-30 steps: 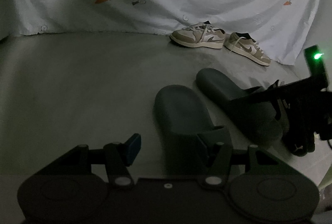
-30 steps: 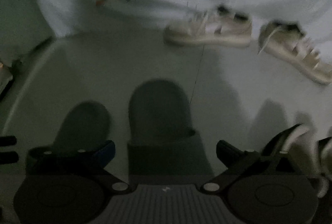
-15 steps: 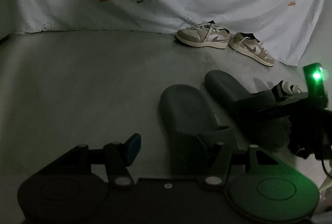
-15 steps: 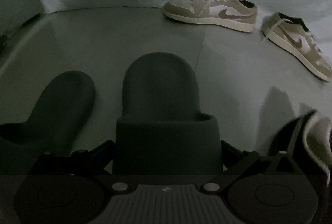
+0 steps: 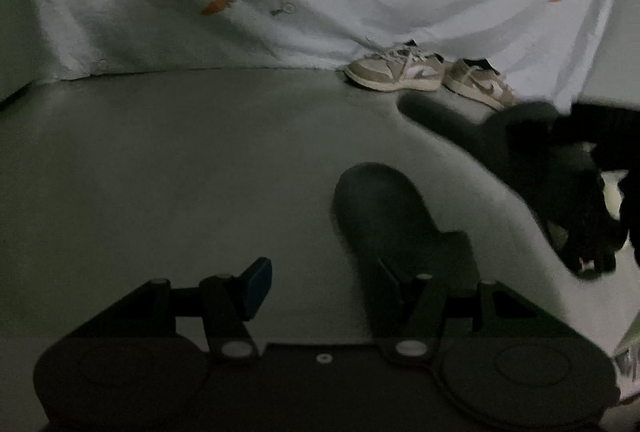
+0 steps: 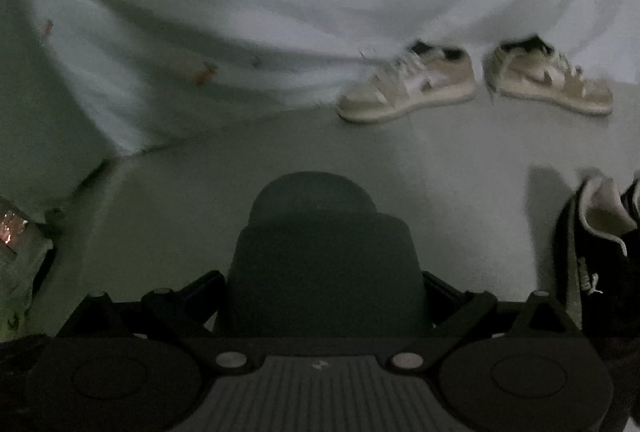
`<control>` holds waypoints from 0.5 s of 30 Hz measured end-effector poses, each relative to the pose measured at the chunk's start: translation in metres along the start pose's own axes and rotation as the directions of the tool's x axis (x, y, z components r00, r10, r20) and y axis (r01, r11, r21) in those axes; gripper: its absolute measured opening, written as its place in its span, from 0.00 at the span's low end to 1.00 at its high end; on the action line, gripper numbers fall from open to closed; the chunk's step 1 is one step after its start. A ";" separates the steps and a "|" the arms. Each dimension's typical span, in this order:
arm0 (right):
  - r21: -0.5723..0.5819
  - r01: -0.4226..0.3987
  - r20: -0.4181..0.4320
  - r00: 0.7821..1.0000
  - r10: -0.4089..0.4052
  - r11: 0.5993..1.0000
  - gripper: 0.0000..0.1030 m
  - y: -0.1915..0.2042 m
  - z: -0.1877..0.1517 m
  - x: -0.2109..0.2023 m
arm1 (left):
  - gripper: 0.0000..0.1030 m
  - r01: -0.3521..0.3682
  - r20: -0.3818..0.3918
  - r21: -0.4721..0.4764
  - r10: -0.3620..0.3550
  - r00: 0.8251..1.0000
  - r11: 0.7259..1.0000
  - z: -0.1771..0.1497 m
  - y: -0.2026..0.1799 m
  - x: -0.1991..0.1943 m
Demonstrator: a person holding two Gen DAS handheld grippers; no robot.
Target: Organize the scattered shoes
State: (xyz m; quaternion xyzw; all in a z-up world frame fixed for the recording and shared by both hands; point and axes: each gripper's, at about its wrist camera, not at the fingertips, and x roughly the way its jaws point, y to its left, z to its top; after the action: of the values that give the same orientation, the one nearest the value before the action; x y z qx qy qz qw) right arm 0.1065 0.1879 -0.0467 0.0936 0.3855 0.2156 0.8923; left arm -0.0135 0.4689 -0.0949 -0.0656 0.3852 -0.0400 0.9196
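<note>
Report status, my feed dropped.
Right tongs shut on dark slide, lifted. Left tongs open beside other slide. Black sneaker close right.

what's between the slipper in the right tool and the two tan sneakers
Only bare grey floor separates the dark slipper held by the right tool from the tan sneakers, as the right wrist view shows.

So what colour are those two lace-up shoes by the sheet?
The sneakers are beige and white with dark swooshes; the right wrist view shows them best.
</note>
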 end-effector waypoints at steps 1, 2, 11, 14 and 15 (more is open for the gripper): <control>0.017 -0.008 0.013 1.000 0.008 1.000 0.97 0.008 -0.001 -0.003 | 0.57 0.004 -0.003 0.015 -0.004 1.000 1.000 -0.001 0.005 -0.002; 0.027 -0.019 0.025 1.000 0.018 0.999 0.97 0.016 -0.003 -0.004 | 0.57 0.008 -0.006 0.030 -0.008 1.000 1.000 -0.002 0.009 -0.005; 0.091 -0.054 0.077 0.996 0.047 0.994 0.97 0.109 -0.036 0.013 | 0.57 0.008 -0.013 0.048 -0.008 1.000 0.999 -0.008 0.053 -0.016; 0.079 -0.039 0.090 0.995 0.032 0.996 0.97 0.130 -0.050 0.021 | 0.57 -0.015 -0.021 0.039 0.016 1.000 0.999 -0.013 0.070 -0.020; 0.074 -0.034 0.094 0.995 0.027 0.997 0.97 0.137 -0.055 0.023 | 0.57 -0.023 -0.025 0.036 0.024 0.999 0.999 -0.015 0.075 -0.020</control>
State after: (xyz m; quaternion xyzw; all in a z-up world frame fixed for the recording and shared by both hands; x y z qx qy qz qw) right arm 0.0378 0.3205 -0.0537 0.1432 0.3499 0.2097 0.9017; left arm -0.0364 0.5441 -0.1022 -0.0440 0.3969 -0.0370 0.9161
